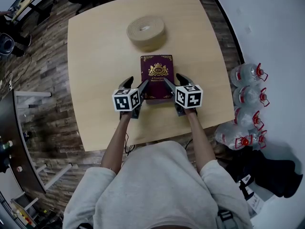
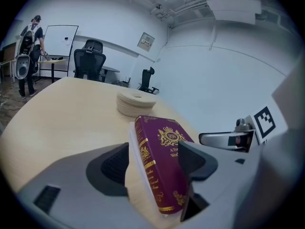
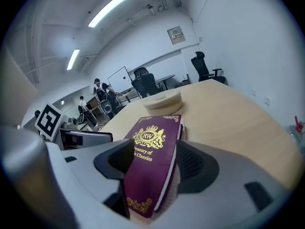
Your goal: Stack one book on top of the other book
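Left gripper view alone shows its spine (image 2: 149, 168); left claw (image 1: 136, 84) and right claw (image 1: 175, 80) grip the book (image 1: 157, 75).

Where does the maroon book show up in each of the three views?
Head view: maroon book at the picture's centre.
Left gripper view: lower centre, between the jaws.
Right gripper view: lower centre, between the jaws.
Shared landmark: beige roll beyond the book.
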Demonstrator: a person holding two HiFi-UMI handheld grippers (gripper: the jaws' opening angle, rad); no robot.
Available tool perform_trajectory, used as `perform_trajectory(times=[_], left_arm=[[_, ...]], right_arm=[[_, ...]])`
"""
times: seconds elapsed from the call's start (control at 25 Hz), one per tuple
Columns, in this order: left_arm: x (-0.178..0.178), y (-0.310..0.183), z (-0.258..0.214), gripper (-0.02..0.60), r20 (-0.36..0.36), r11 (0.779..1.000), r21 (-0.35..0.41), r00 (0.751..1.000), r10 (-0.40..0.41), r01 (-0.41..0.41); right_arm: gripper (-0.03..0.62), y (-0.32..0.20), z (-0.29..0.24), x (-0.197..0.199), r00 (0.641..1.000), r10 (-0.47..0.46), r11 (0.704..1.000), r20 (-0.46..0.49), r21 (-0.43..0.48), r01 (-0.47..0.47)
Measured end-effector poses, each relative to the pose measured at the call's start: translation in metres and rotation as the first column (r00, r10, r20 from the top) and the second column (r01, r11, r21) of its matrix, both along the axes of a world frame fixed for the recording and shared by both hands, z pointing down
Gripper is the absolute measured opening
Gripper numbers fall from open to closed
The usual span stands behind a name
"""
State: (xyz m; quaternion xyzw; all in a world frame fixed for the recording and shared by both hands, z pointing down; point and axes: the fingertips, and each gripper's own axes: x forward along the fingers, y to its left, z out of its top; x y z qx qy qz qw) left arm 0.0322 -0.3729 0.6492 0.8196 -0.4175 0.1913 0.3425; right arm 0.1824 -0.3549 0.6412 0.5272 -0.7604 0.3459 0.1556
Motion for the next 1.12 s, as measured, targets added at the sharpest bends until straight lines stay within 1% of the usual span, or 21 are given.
perform_trajectory(times=[0.2, 0.44, 0.56, 0.64, 0.72, 0.92, 1.0, 1.12], left_arm=[[-0.002, 0.008, -0.014, 0.274, 0.039, 0.998, 0.051, 0.998, 0.040, -0.042], [-0.009, 0.019, -0.028, 0.188, 0.067, 0.993, 0.104, 0.996, 0.055, -0.062], [-0.014, 0.023, -0.035, 0.152, 0.065, 0.991, 0.123, 0.997, 0.048, -0.055], [-0.017, 0.025, -0.040, 0.124, 0.057, 0.990, 0.136, 0.998, 0.040, -0.047], [-0.019, 0.028, -0.043, 0.102, 0.055, 0.988, 0.148, 0.998, 0.037, -0.045], [-0.027, 0.035, -0.048, 0.055, 0.057, 0.985, 0.172, 0.998, 0.024, -0.034], [-0.031, 0.038, -0.049, 0.024, 0.055, 0.984, 0.175, 0.998, 0.018, -0.027], [-0.036, 0.043, -0.051, 0.011, 0.045, 0.984, 0.175, 0.999, 0.014, -0.022]], right_arm=[[0.237, 0.005, -0.011, -0.002, 1.000, -0.002, 0.999, -0.022, 0.032, 0.003], [0.165, 0.015, -0.020, -0.001, 0.997, 0.005, 0.997, -0.079, 0.079, 0.001], [0.142, 0.021, -0.025, -0.001, 0.994, 0.008, 0.995, -0.109, 0.102, 0.003], [0.111, 0.026, -0.028, -0.002, 0.991, 0.010, 0.993, -0.130, 0.117, 0.005], [0.097, 0.031, -0.031, -0.004, 0.989, 0.008, 0.992, -0.147, 0.129, 0.012], [0.034, 0.041, -0.039, -0.005, 0.982, 0.012, 0.986, -0.187, 0.164, 0.019], [0.016, 0.045, -0.041, -0.005, 0.980, 0.014, 0.985, -0.197, 0.170, 0.021], [0.005, 0.051, -0.043, -0.005, 0.979, 0.013, 0.984, -0.203, 0.175, 0.023]])
